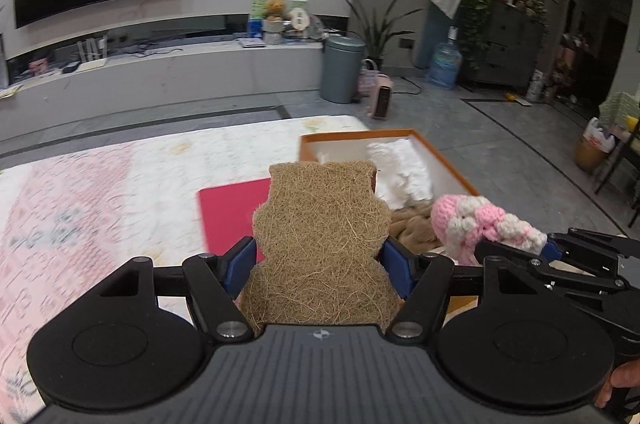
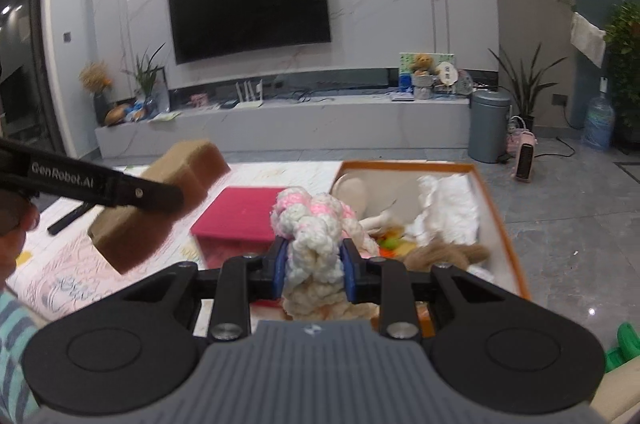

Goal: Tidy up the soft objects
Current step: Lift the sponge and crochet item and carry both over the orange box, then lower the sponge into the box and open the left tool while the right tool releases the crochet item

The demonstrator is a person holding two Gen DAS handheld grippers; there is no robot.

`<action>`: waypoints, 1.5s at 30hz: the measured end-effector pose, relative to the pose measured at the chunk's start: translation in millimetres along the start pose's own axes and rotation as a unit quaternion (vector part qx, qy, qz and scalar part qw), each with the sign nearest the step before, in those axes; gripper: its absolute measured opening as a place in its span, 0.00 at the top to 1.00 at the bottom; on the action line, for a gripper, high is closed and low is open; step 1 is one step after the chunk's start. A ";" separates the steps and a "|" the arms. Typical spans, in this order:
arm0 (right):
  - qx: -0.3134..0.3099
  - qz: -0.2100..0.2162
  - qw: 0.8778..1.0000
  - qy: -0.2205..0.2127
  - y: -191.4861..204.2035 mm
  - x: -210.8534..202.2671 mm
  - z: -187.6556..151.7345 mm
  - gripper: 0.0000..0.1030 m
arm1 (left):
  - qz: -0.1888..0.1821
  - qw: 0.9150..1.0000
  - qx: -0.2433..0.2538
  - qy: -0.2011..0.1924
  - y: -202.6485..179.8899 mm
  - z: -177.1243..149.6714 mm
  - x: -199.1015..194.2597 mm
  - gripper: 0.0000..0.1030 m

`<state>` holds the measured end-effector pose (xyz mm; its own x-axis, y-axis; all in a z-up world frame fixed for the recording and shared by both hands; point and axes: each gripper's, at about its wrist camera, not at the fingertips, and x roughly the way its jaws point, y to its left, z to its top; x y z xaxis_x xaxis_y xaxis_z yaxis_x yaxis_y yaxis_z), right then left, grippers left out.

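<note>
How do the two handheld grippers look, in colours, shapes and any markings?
Both the left gripper and the right gripper have black linkage arms, blue finger pads, round black discs and a ribbed grey body. The left one bears white "GenRobot.AI" lettering, seen from the right wrist.

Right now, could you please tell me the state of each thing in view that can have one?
Left claw: shut on the brown scouring sponge, held in the air.
Right claw: shut on the pink and white crochet piece, held in the air.
Orange box: open, partly filled with soft items.
Pink box: lid on.
Television: off.
</note>
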<state>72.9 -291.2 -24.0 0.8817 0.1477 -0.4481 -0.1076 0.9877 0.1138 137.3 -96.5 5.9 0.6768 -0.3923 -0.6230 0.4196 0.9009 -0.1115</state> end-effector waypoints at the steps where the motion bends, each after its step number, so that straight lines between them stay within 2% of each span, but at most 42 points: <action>1: 0.001 -0.002 1.000 -0.002 -4.9 1.0 4.1 0.74 | -0.005 1.000 0.001 0.001 -2.6 3.9 4.8 0.24; 10: 0.002 -0.022 1.000 0.000 -39.2 27.7 24.3 0.74 | -0.022 0.999 0.011 0.026 -20.4 32.5 57.7 0.24; 22: 0.038 -0.004 0.998 0.042 -81.7 89.3 40.9 0.74 | -0.013 0.996 0.001 0.086 -22.0 50.0 124.4 0.24; 25: 0.036 -0.002 0.998 0.059 -87.0 106.2 41.4 0.74 | -0.027 0.994 -0.008 0.103 -24.3 54.4 141.0 0.24; 28: 0.024 -0.021 0.997 0.069 -89.6 118.3 41.0 0.74 | -0.042 0.993 -0.012 0.110 -30.6 57.5 153.8 0.24; 34: 0.040 -0.043 0.995 0.079 -112.9 137.4 41.1 0.74 | -0.029 0.992 -0.011 0.126 -43.5 62.8 182.4 0.24; 38: 0.045 -0.047 0.993 0.099 -123.5 154.7 36.3 0.73 | -0.012 0.990 0.007 0.142 -52.2 64.2 201.2 0.24; 45: 0.006 -0.038 0.991 0.126 -129.9 172.2 28.0 0.68 | 0.006 0.986 0.036 0.164 -61.2 57.1 225.3 0.24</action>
<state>251.5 -395.6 -91.1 0.7440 0.0825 -0.6631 -0.0376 0.9959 0.0817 298.6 -250.6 -83.4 0.4542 -0.2900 -0.8424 0.4624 0.8849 -0.0553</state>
